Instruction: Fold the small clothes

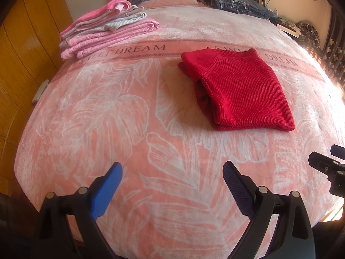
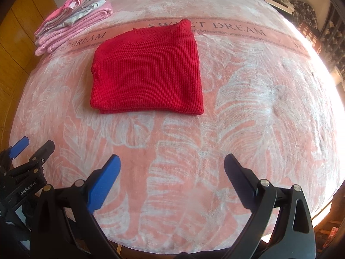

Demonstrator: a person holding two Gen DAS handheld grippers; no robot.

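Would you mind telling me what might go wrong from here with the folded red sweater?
The red sweater lies folded but loose, with layers showing at its left edge; lifting it by one claw could let it unfold. Both the left claw and right claw are open and empty. The pink stack looks uneven, so adding it may topple the pile.

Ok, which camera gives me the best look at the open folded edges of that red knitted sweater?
The left wrist view: the folded red knitted sweater shows its layered left side and ribbed collar there. The right wrist view shows the sweater larger and more centred, but mostly its flat top and front fold.
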